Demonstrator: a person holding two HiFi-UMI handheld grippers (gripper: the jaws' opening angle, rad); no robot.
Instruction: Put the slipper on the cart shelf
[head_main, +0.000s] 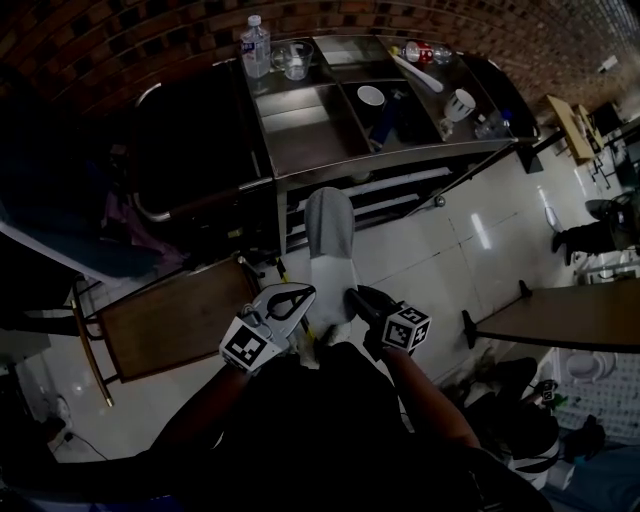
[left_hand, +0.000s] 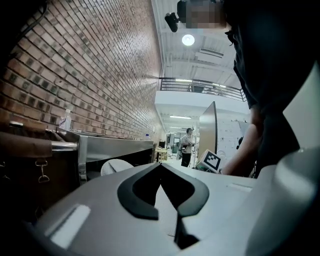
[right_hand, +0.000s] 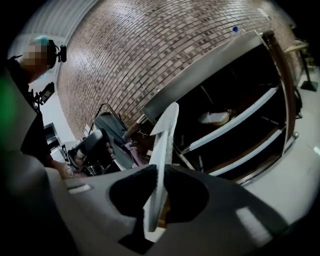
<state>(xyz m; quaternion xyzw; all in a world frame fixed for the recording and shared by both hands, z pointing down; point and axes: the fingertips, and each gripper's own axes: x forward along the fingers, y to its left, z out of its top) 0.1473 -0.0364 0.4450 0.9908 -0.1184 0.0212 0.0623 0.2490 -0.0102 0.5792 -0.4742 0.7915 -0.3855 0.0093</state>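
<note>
A white and grey slipper (head_main: 330, 245) hangs over the floor in front of the steel cart (head_main: 300, 140), toe toward the cart. My right gripper (head_main: 352, 294) is shut on its heel end; in the right gripper view the slipper (right_hand: 163, 145) stands edge-on between the pads. The cart's lower shelves (right_hand: 235, 122) lie ahead and to the right of it. My left gripper (head_main: 304, 293) is shut and holds nothing, just left of the slipper's heel. In the left gripper view the slipper's toe (left_hand: 116, 166) shows past the closed jaws.
The cart's top holds a water bottle (head_main: 255, 45), a glass jug (head_main: 292, 60), a white bowl (head_main: 371, 96) and other kitchenware. A brown wooden chair (head_main: 175, 315) stands at my left, a dark table (head_main: 570, 315) at my right. A person (left_hand: 187, 146) stands far off.
</note>
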